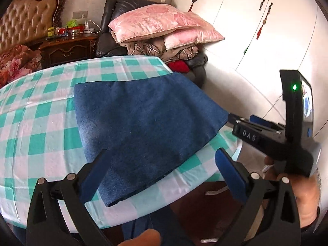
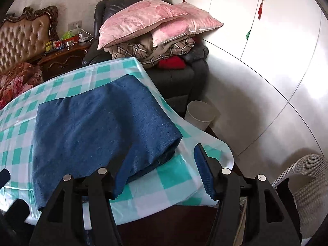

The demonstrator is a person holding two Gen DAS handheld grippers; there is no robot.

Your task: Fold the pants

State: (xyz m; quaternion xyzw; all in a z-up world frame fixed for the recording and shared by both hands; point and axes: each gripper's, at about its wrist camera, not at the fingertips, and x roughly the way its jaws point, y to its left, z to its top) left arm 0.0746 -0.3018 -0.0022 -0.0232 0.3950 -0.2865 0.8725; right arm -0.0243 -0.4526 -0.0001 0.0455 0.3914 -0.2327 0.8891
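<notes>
Left wrist view shows the left hand-held gripper (image 1: 162,172) spread wide with nothing between its blue pads, poised above the near edge of the folded blue pants (image 1: 141,127). Beside it, the right hand-held gripper (image 2: 162,170) stands partly open and empty. Those pants lie flat on the green-checked desk (image 1: 37,123), with pink pillows (image 1: 160,23) stacked beyond.

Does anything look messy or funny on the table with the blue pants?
Mostly tidy. The blue pants lie folded flat on the checked tablecloth, but they sit slanted to the table's edge, and their right end reaches the cloth's edge. Nothing spilled or torn.
</notes>
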